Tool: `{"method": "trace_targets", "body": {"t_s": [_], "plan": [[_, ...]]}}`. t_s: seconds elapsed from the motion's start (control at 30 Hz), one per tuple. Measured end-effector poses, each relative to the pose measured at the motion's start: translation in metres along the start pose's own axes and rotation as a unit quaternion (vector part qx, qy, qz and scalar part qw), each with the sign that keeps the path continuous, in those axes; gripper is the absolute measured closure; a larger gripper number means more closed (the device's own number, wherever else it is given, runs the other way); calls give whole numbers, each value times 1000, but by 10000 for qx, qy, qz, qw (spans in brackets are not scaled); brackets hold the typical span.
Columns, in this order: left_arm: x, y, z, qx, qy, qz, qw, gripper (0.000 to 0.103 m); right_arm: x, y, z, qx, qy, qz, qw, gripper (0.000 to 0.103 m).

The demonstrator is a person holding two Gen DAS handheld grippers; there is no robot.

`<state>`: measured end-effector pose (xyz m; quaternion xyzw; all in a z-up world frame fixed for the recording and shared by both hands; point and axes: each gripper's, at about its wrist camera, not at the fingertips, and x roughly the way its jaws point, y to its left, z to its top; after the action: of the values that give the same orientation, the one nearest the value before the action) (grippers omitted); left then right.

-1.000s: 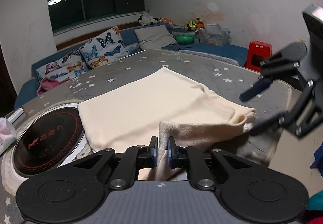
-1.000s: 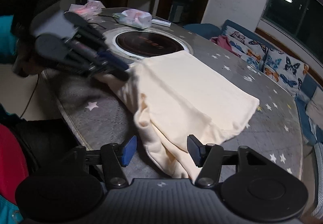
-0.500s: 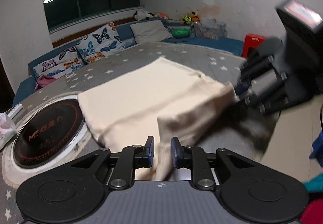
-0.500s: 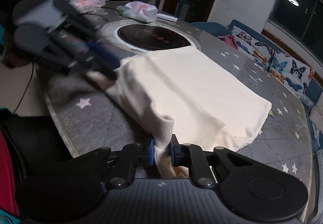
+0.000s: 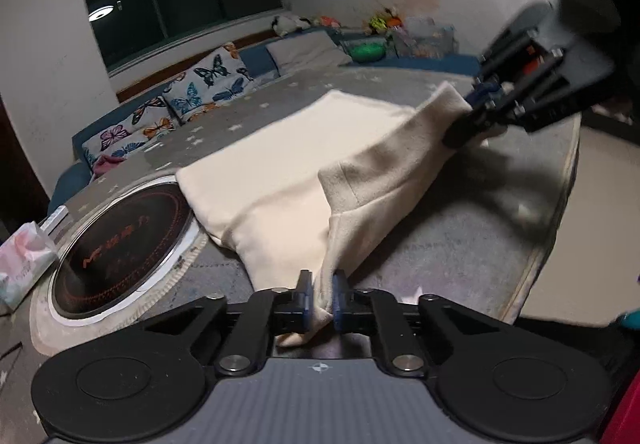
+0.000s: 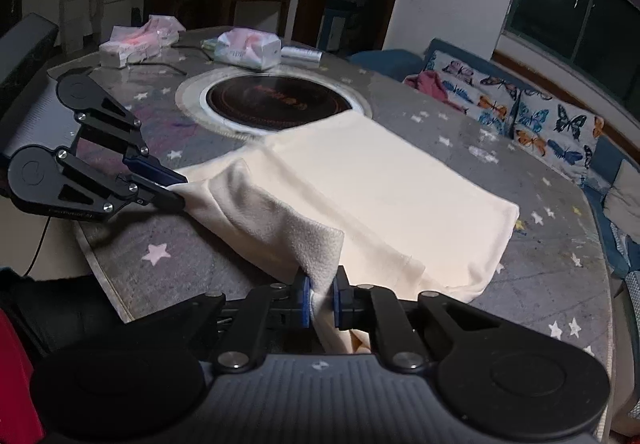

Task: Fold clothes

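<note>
A cream garment (image 5: pixel 288 163) lies partly folded on the grey star-patterned table (image 5: pixel 460 244); it also shows in the right wrist view (image 6: pixel 380 183). My left gripper (image 5: pixel 320 294) is shut on one near corner of it. My right gripper (image 6: pixel 320 298) is shut on the other near corner. Both corners are lifted off the table, with the near edge stretched between them. The right gripper appears in the left wrist view (image 5: pixel 476 111) at upper right; the left gripper appears in the right wrist view (image 6: pixel 176 187) at left.
A round black hotplate (image 5: pixel 116 248) is set into the table beside the garment, also in the right wrist view (image 6: pixel 276 99). Tissue packs (image 6: pixel 248 47) lie beyond it. A sofa with butterfly cushions (image 5: pixel 188 91) runs behind the table. The table edge (image 6: pixel 104 276) is close.
My right gripper closed on the garment's near corner and lifted it. Both grippers have raised the near edge and pulled it taut between them.
</note>
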<state>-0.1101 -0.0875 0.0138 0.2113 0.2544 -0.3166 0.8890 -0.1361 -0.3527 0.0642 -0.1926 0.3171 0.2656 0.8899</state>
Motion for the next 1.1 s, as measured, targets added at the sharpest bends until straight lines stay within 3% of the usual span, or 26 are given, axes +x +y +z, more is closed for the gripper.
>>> {"method": "trace_targets", "body": {"t_s": [0.37, 0.5, 0.8, 1.1], "plan": [[-71, -8, 8, -612, -360, -154, 9974, 95, -59, 14, 3, -57, -399, 363, 9985, 94], [-77, -1, 16, -729, -395, -123, 9965, 95, -66, 13, 8, -64, -397, 360, 9985, 94], [-37, 40, 70, -718, -683, 278, 9947, 96, -36, -30, 55, 46, -474, 153, 9987, 94], [61, 82, 108, -906, -261, 502, 9943, 97, 44, -93, 91, 335, -139, 17, 9993, 94]]}}
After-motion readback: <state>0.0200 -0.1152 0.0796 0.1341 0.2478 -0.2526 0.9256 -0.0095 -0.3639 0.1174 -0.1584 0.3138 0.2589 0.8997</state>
